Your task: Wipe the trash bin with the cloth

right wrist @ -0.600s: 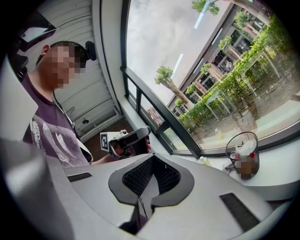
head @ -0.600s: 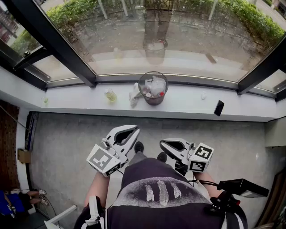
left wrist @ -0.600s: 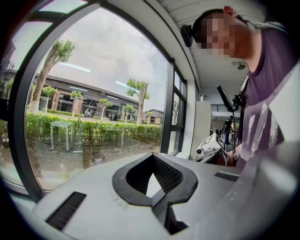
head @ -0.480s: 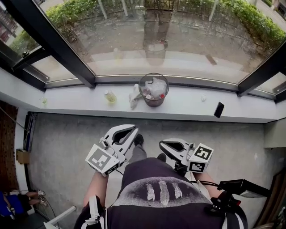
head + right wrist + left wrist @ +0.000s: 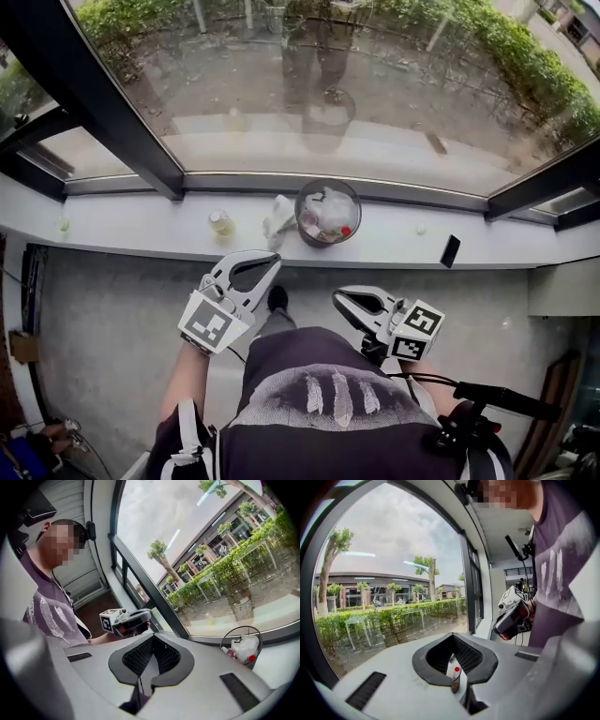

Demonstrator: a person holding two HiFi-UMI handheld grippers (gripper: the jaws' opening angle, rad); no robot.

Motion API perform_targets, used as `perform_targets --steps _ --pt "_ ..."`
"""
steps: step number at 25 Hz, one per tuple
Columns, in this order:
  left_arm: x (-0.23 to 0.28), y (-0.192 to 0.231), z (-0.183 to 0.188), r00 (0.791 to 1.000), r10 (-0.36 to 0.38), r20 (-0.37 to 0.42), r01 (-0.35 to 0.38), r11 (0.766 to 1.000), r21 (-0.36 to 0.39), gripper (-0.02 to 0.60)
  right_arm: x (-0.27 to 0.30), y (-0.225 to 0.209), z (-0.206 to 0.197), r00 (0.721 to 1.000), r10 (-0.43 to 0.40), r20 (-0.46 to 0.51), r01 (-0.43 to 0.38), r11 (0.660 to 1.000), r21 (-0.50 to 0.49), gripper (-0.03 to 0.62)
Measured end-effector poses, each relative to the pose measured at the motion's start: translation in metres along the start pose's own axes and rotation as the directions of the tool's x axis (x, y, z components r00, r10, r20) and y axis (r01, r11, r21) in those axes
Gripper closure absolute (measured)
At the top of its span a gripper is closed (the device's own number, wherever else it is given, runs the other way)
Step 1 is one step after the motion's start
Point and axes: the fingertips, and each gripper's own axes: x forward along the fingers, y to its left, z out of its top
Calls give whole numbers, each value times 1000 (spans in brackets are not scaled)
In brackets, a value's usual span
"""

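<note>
A round dark trash bin (image 5: pixel 328 213) with white litter and a red cap inside stands on the white window sill (image 5: pixel 141 225). A crumpled white cloth (image 5: pixel 277 217) lies against the bin's left side. My left gripper (image 5: pixel 275 260) is shut and empty, in the air just short of the sill, below the cloth. My right gripper (image 5: pixel 337 298) is also shut and empty, lower and to the right. In the left gripper view the bin (image 5: pixel 453 672) shows through the loop of the shut jaws. The right gripper view has the bin (image 5: pixel 241 648) at right.
A small yellowish bottle (image 5: pixel 221 223) stands on the sill left of the cloth. A black phone (image 5: pixel 450 250) lies at the sill's right and a small pale object (image 5: pixel 421 228) sits between it and the bin. Window glass rises behind; grey floor (image 5: pixel 122 319) is below.
The person has stepped closer to the sill. My left gripper has risen toward the cloth. The right gripper has barely moved. Both stay shut.
</note>
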Motion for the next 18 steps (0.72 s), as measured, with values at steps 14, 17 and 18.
perform_targets --steps 14,17,18 --pt "52 97 -95 950 -112 -292 186 953 241 589 60 -71 21 967 -199 -157 180 976 -125 595" --pt "72 100 -124 923 -125 -365 227 941 252 589 63 -89 8 948 -223 -227 174 960 -218 595" --pt "81 101 -137 909 -124 -398 242 934 263 589 64 -97 1 939 -231 -257 168 955 -244 595"
